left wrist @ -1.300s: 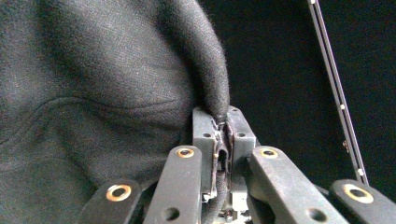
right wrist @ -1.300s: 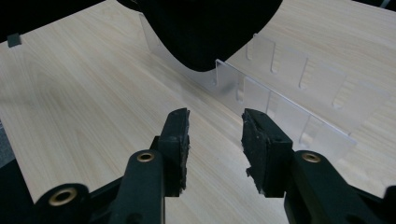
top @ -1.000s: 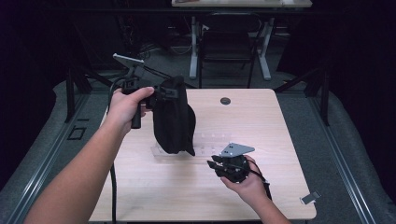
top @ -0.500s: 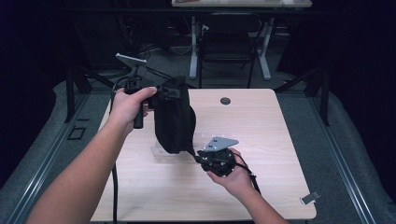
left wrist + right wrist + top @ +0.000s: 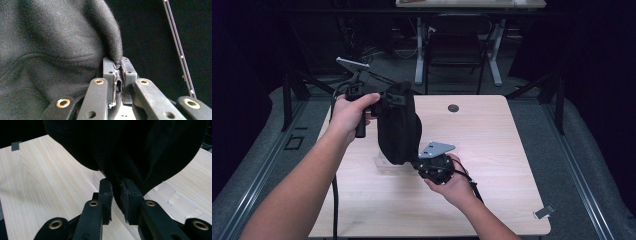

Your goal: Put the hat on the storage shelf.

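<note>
A black cloth bag (image 5: 398, 130) hangs in the air above the wooden table (image 5: 492, 140). My left gripper (image 5: 399, 92), held high at the left, is shut on the bag's top edge; in the left gripper view the fabric (image 5: 50, 50) is pinched tight between the jaws (image 5: 119, 67). My right gripper (image 5: 417, 164) sits at the bag's lower right corner. In the right gripper view its jaws (image 5: 116, 192) stand a little apart with the bottom edge of the cloth (image 5: 140, 150) hanging down between them.
A clear plastic piece (image 5: 384, 162) lies on the table under the bag, seen also as the clear piece (image 5: 175, 197). A small black round disc (image 5: 453, 108) sits near the far edge. A small grey clip (image 5: 543, 212) lies at the near right corner.
My right gripper has moved left and forward from the table's middle up to the bag's lower corner. The left gripper has kept the bag raised, almost still.
</note>
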`<action>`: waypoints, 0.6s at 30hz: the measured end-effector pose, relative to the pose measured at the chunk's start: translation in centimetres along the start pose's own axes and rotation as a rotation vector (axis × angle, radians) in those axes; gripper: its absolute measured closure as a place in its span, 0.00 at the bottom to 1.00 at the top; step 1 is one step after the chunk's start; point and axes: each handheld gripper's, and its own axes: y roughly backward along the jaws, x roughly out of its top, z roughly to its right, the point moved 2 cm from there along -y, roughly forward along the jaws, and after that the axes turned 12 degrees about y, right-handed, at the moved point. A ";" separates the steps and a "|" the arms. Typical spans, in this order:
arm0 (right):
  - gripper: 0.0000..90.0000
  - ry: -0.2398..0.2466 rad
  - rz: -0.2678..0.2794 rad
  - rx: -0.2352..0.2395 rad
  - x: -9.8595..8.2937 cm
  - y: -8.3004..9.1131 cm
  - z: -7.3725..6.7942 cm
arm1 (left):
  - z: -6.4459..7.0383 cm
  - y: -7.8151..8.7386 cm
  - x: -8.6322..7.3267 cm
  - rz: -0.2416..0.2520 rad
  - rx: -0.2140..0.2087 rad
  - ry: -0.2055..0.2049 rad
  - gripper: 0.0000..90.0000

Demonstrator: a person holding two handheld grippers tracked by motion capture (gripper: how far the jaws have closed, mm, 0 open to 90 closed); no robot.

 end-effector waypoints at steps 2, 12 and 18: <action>0.88 0.012 -0.004 -0.005 0.2 -0.1 -0.1 | 0.0 0.0 0.0 -0.001 0.000 -0.001 0.95; 0.92 0.068 -0.031 -0.025 0.3 -0.1 -0.3 | 0.1 -0.1 0.0 0.003 -0.007 -0.001 0.92; 0.93 0.091 -0.029 -0.044 0.2 -0.1 -0.5 | 0.2 -0.3 -0.1 0.006 -0.029 -0.014 0.85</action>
